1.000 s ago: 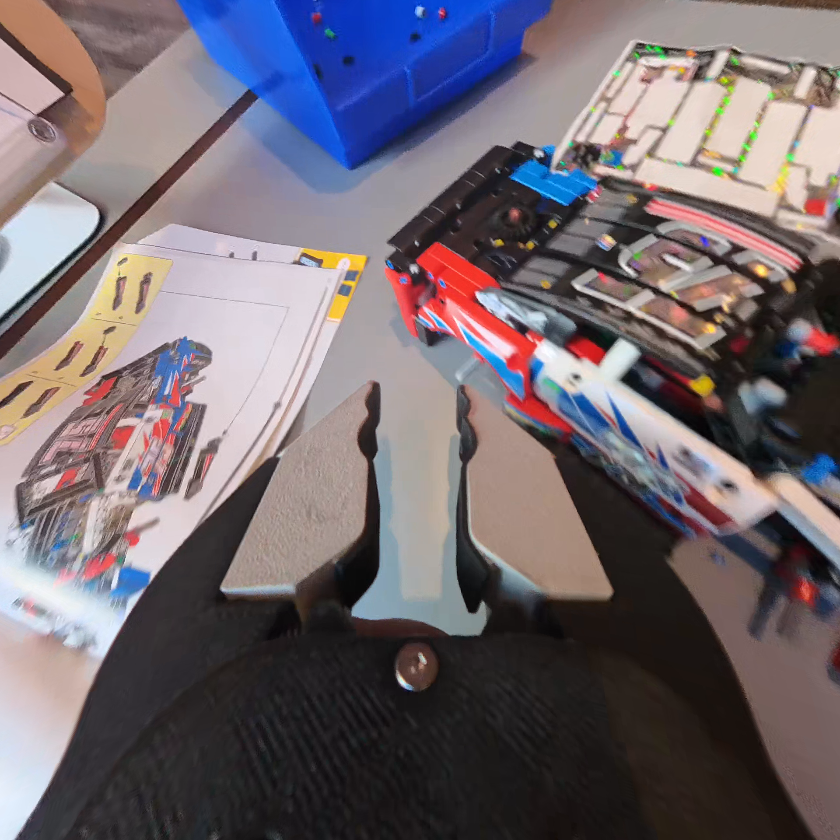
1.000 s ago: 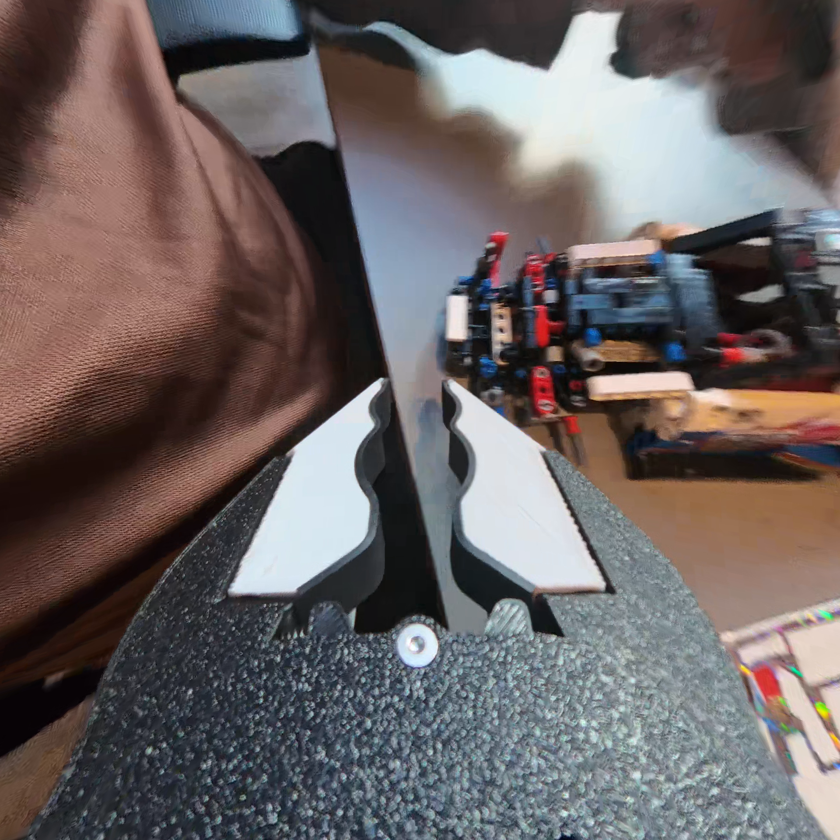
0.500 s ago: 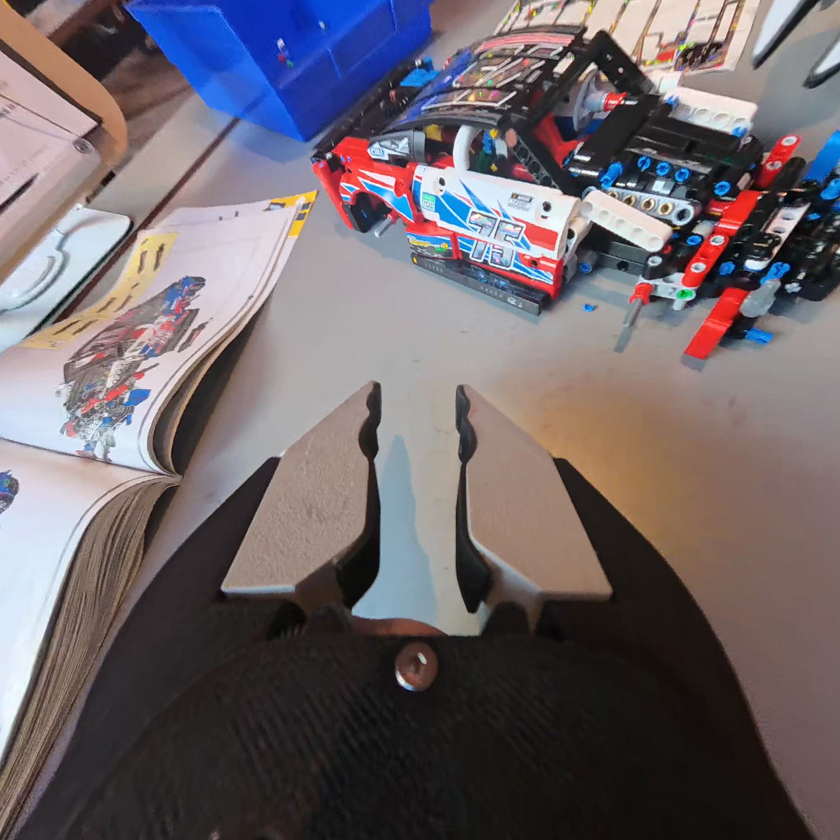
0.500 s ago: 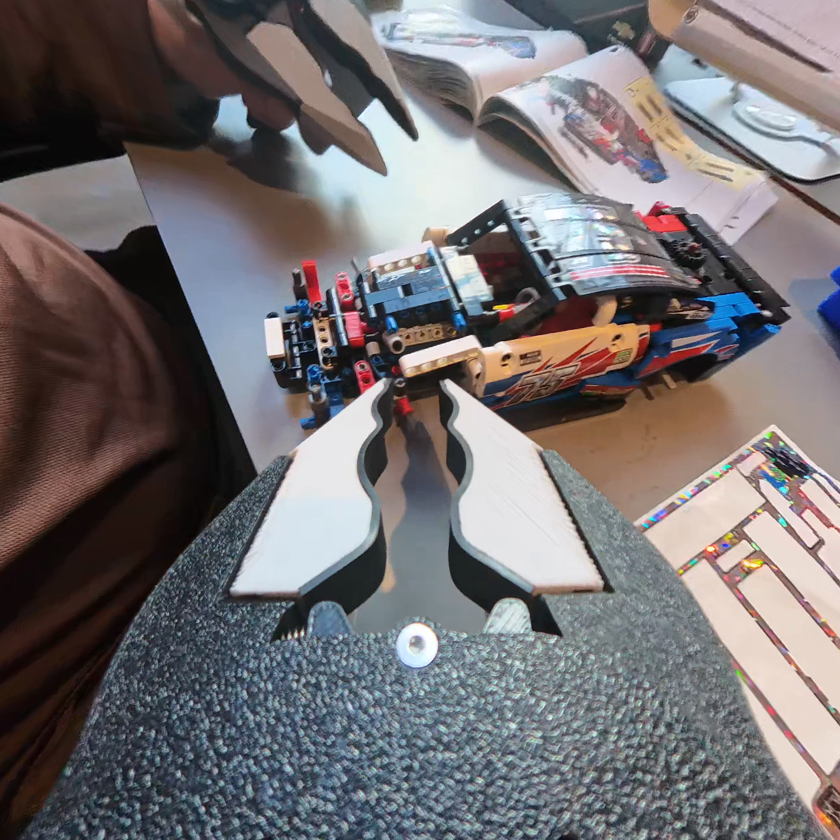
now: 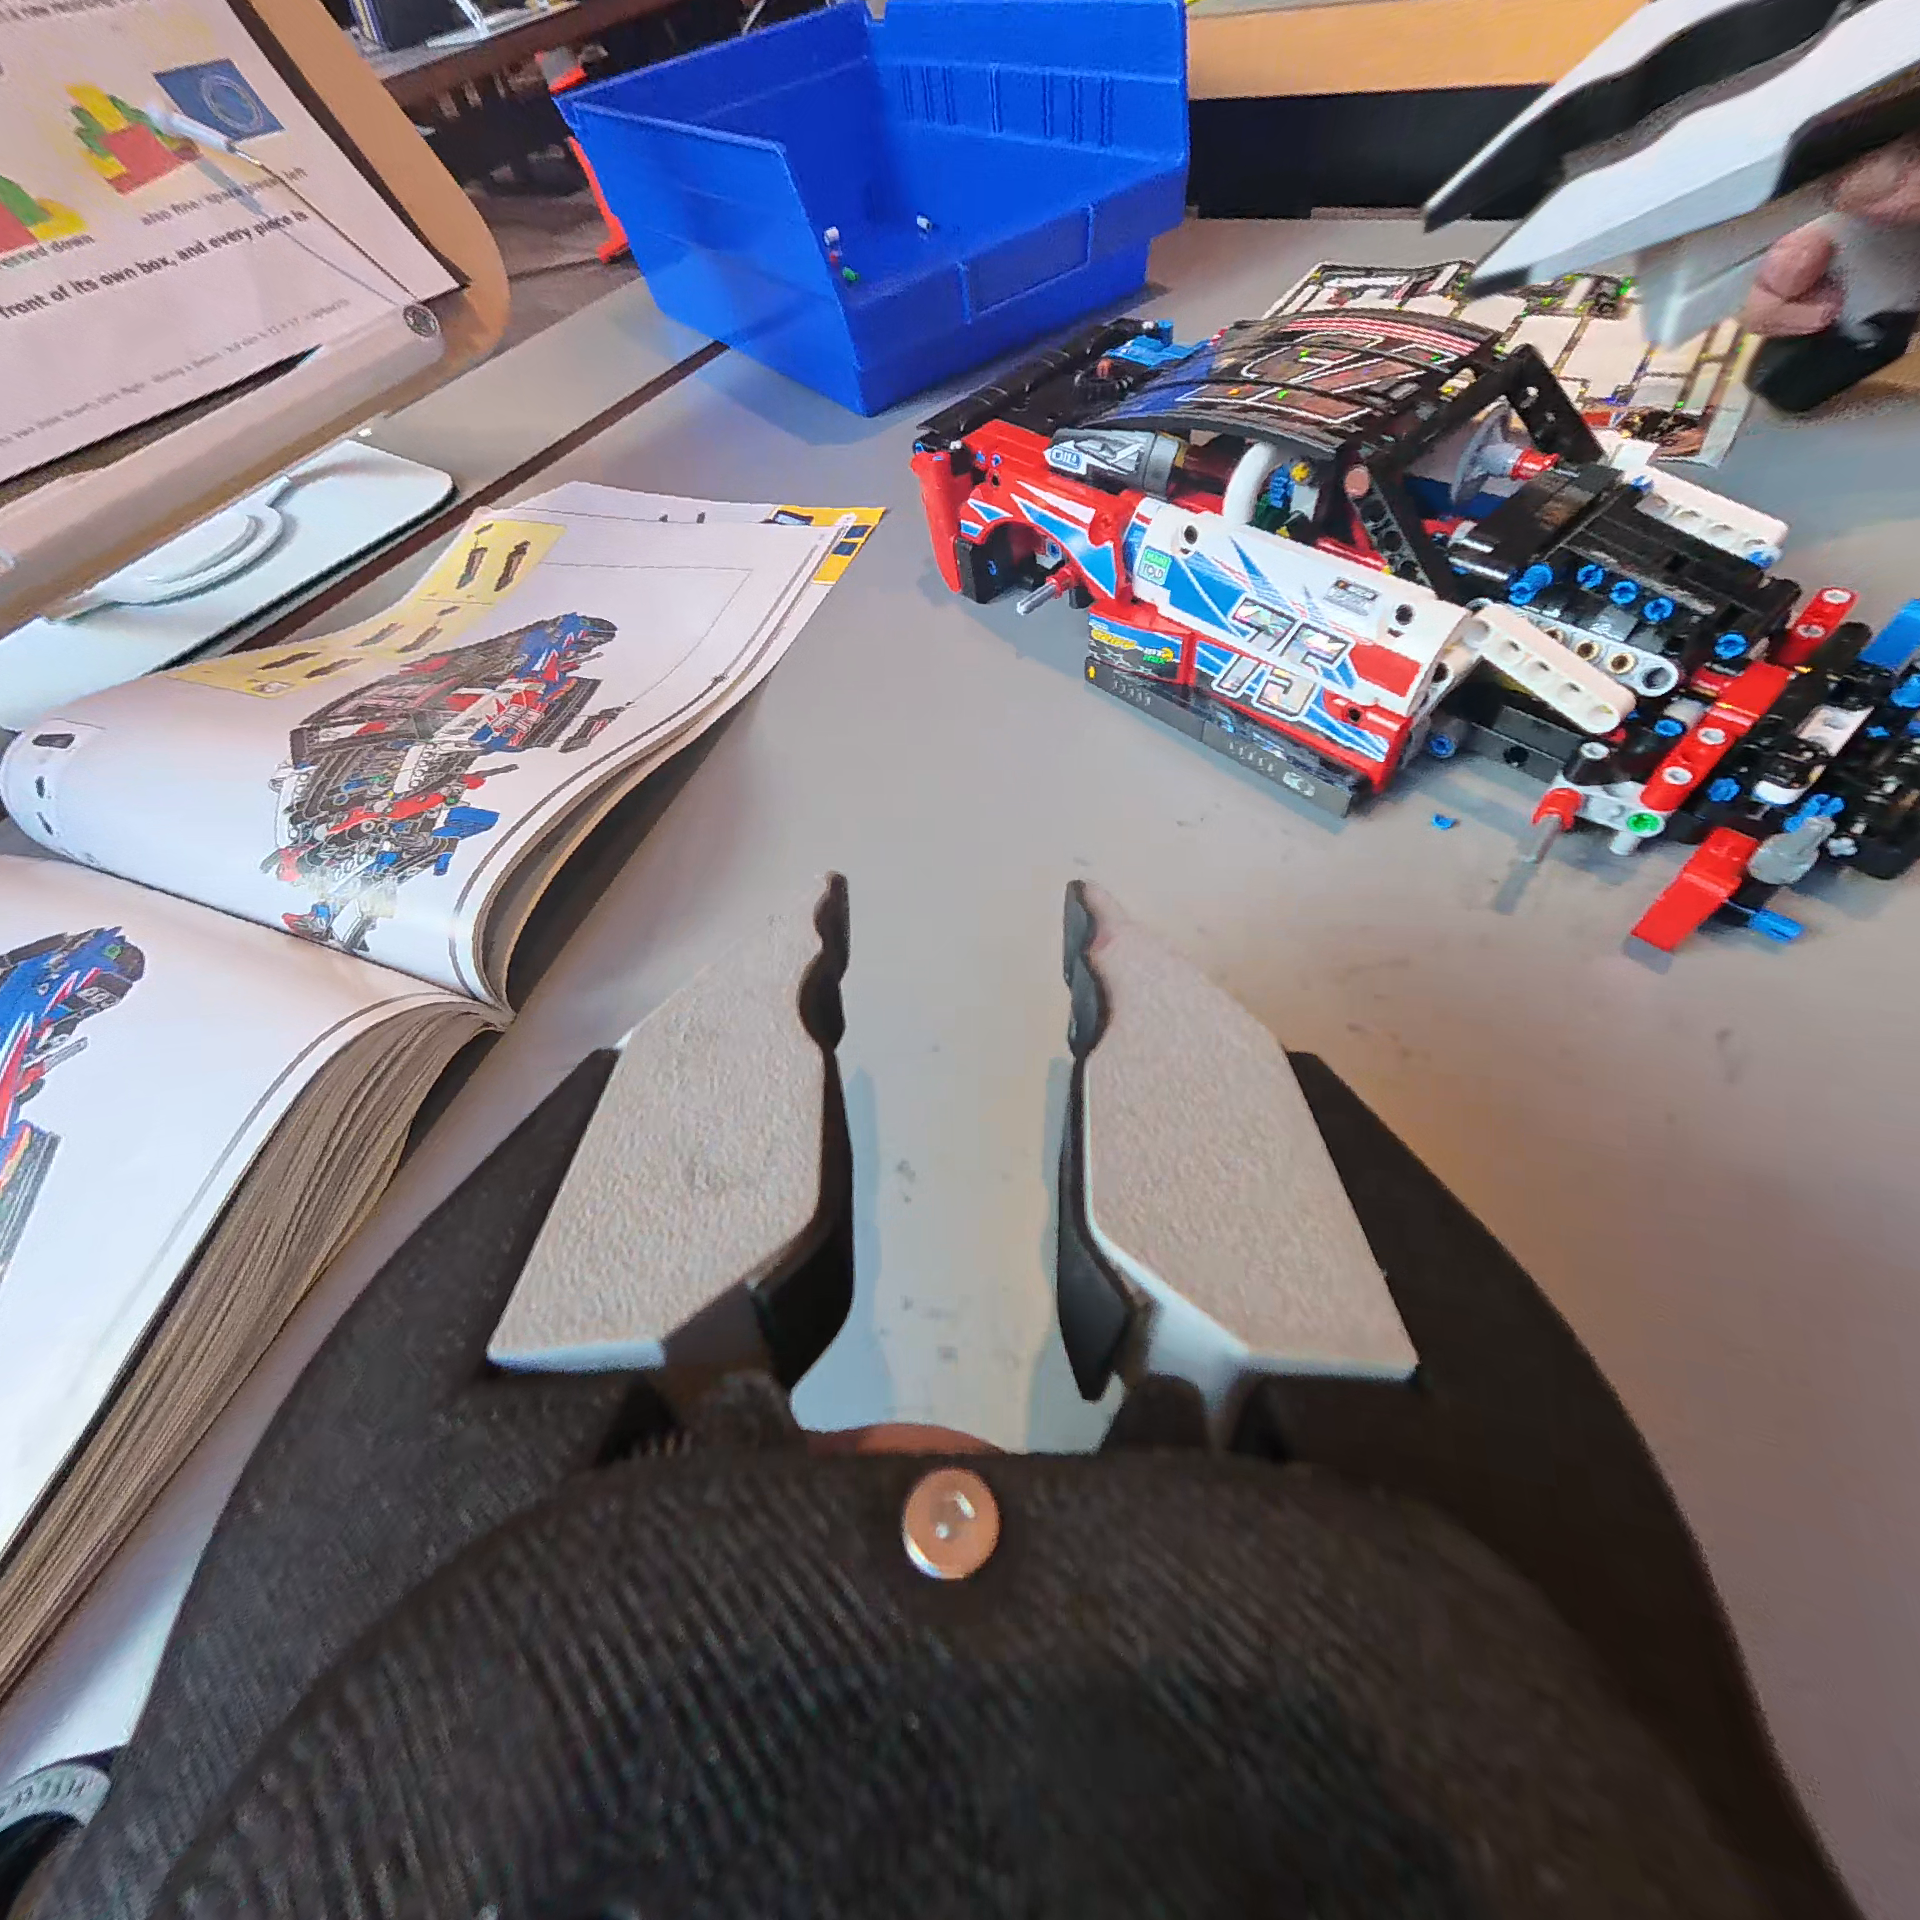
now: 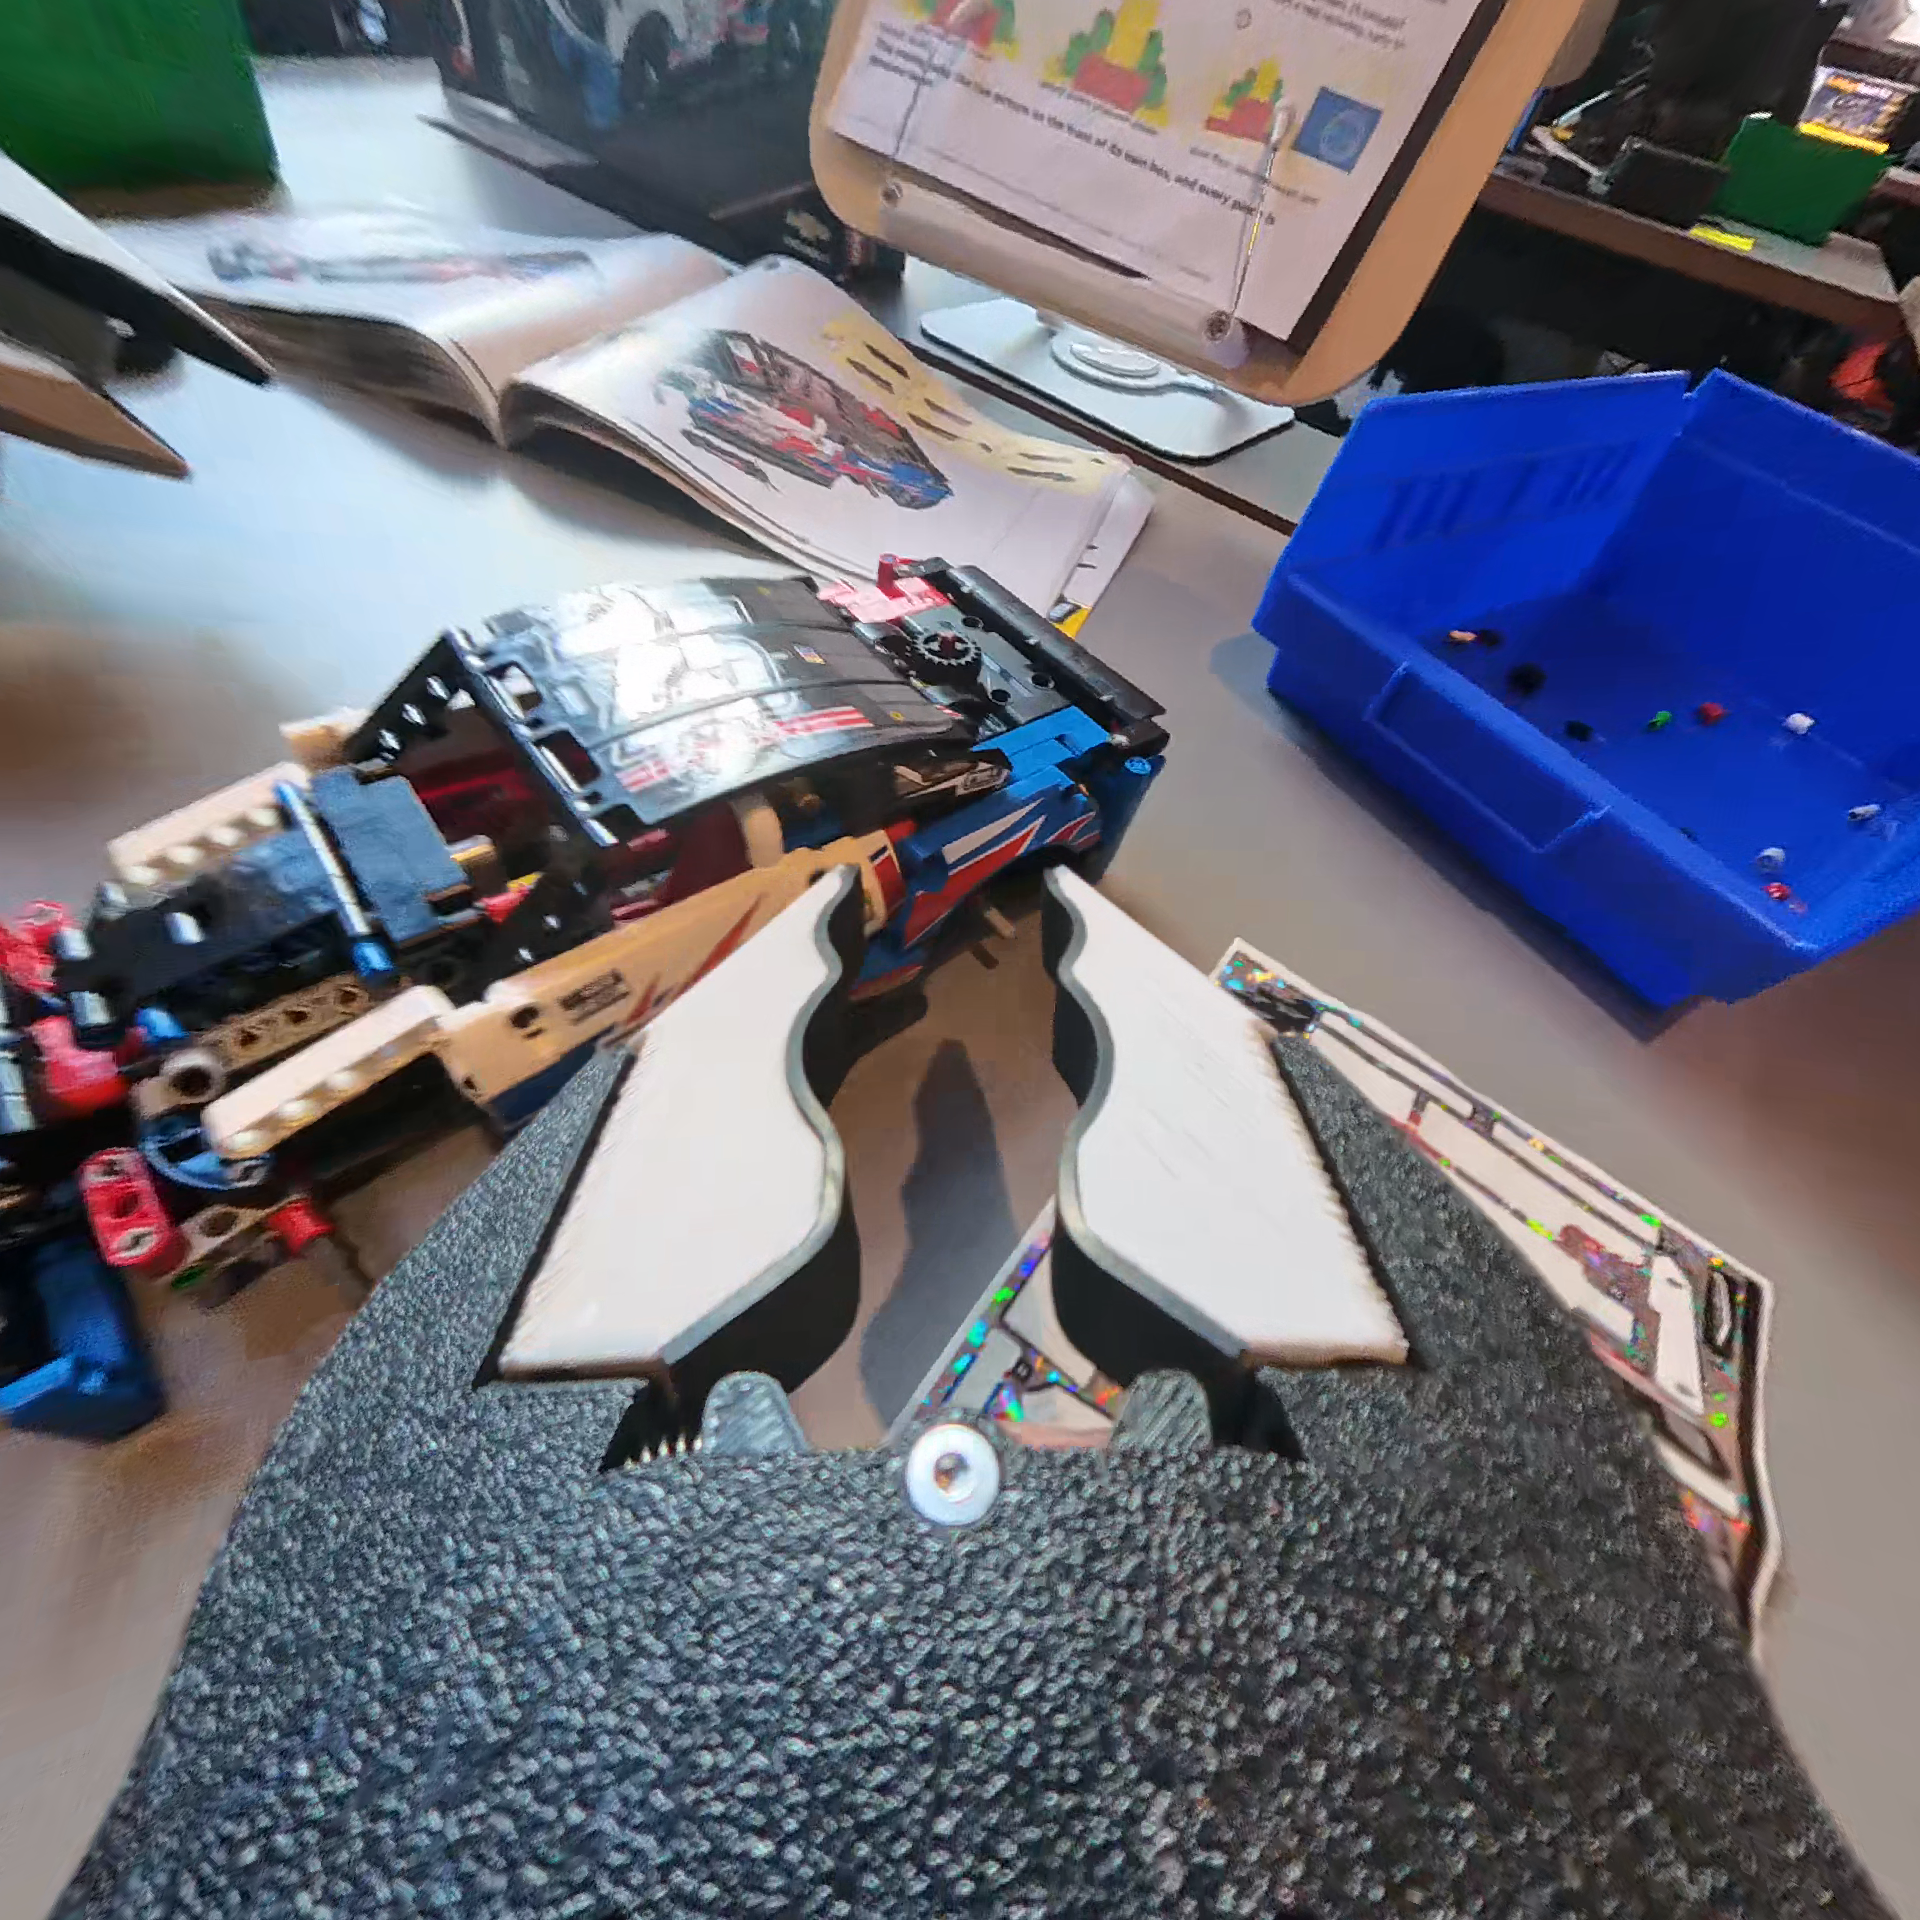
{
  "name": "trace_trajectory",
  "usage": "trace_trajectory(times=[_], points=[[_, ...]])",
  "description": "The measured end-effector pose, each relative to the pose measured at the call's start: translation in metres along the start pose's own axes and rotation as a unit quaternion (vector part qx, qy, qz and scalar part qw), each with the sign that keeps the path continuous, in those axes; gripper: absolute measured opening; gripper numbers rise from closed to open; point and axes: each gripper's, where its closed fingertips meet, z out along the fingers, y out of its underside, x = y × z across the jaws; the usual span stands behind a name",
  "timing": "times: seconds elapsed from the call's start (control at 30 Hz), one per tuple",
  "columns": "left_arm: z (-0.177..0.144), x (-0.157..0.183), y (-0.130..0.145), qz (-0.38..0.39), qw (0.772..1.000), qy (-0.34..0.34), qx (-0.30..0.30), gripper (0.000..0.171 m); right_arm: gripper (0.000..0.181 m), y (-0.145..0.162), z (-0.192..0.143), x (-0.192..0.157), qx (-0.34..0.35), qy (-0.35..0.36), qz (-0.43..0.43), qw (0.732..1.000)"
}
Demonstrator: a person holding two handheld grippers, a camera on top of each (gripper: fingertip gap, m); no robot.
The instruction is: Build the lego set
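A partly built lego race car [image 5: 1299, 582] in red, white, blue and black lies on the grey table [image 5: 935, 748]; it also shows in the right wrist view [image 6: 665, 790]. My left gripper [image 5: 951, 899] is open and empty, above bare table, well short of the car. My right gripper [image 6: 948, 894] is open and empty, its tips close to the car's blue side; it also shows in the left wrist view [image 5: 1662, 166], above the car. The open instruction book [image 5: 364, 727] lies left of the car. A blue bin [image 6: 1621, 707] holds several small loose pieces.
A holographic sticker sheet [image 6: 1507, 1247] lies under my right gripper, beside the car. A sign on a wooden stand [image 6: 1195, 156] and its white base [image 5: 229, 540] stand behind the book. A green box [image 6: 125, 83] stands far back.
Both grippers have opened wider. The left view has pulled back from the car. The right gripper swung from the table's edge over to the car's side, near the sticker sheet and bin.
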Motion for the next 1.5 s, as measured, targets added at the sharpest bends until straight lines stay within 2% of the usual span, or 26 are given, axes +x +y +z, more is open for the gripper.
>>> trace_trajectory(times=[0.1, 0.2, 0.4, 0.57, 0.7, 0.87, 1.2, 1.5], points=[[0.002, 0.002, 0.002, 0.003, 1.000, 0.004, -0.008, 0.039, 0.029, 0.007, 0.011, 0.007, -0.023, 0.026, -0.047, 0.998], [0.004, 0.004, 0.004, 0.009, 1.000, 0.011, -0.018, 0.040, 0.027, 0.003, 0.015, 0.020, -0.017, 0.063, -0.066, 0.996], [0.005, 0.006, 0.006, 0.009, 0.999, 0.020, -0.025, 0.037, 0.031, 0.006, 0.017, 0.041, -0.010, 0.075, 0.006, 0.997], [0.006, 0.011, 0.006, 0.036, 0.999, 0.017, -0.029, 0.034, 0.029, 0.008, 0.020, 0.043, -0.016, 0.078, 0.002, 0.997], [0.008, 0.015, 0.008, 0.081, 0.996, -0.004, -0.037, 0.033, 0.025, 0.002, 0.017, 0.042, 0.007, 0.073, -0.001, 0.997], [0.013, 0.018, 0.025, 0.115, 0.989, -0.016, -0.093, 0.036, 0.026, -0.002, 0.009, 0.055, 0.034, 0.096, 0.031, 0.994], [0.008, 0.013, 0.032, 0.051, 0.992, -0.009, -0.113, 0.039, 0.036, -0.001, 0.002, 0.079, 0.050, 0.137, 0.090, 0.985], [0.014, 0.019, 0.044, 0.049, 0.987, 0.015, -0.152, 0.043, 0.035, -0.003, 0.008, 0.073, 0.048, 0.124, 0.074, 0.988]])
